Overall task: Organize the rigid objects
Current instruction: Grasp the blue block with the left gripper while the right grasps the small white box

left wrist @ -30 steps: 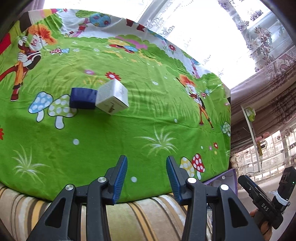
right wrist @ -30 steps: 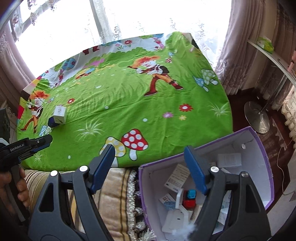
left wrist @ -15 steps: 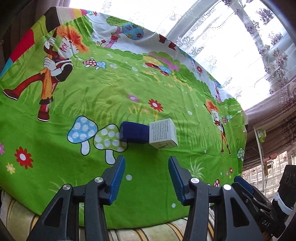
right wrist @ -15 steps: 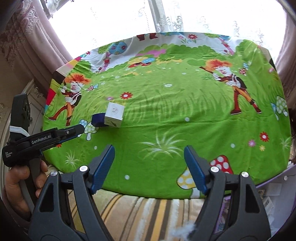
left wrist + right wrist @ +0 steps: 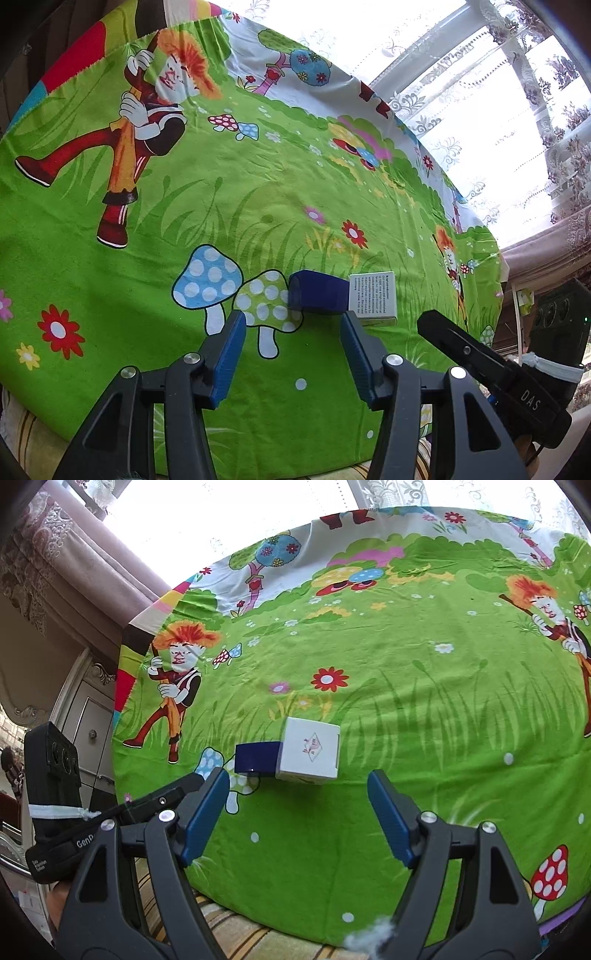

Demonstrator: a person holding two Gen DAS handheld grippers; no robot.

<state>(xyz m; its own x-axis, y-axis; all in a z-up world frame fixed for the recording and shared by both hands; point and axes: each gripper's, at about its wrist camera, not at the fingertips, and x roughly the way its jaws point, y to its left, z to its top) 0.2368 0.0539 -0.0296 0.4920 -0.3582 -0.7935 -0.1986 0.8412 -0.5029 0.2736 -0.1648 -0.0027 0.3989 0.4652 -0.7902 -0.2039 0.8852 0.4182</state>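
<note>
Dark blue box [image 5: 318,296] and white box [image 5: 373,300] lie side by side, touching, on the green cartoon-print cloth [image 5: 258,192] covering the tabletop; both toward the near-left part of the cloth as the right wrist view shows it; blue box [image 5: 258,761] on the left, white box [image 5: 309,752] on the right, a small printed emblem on its facing side; in the left wrist view the white box shows a panel of fine black text.

Blue box rests beside the printed green-spotted mushroom [image 5: 266,300], which stands next to a blue-spotted one [image 5: 207,281].

Left gripper [image 5: 291,350] just short of the blue box, fingers wide apart, nothing between them; right finger [image 5: 355,347] tip near the seam of the two boxes.

Right gripper [image 5: 295,812] hovers nearer the cloth's edge, fingers spread wide, empty, boxes ahead of the gap; its body shows at right in the left wrist view [image 5: 491,373].

Lace curtains [image 5: 498,92] behind, bright window light.
</note>
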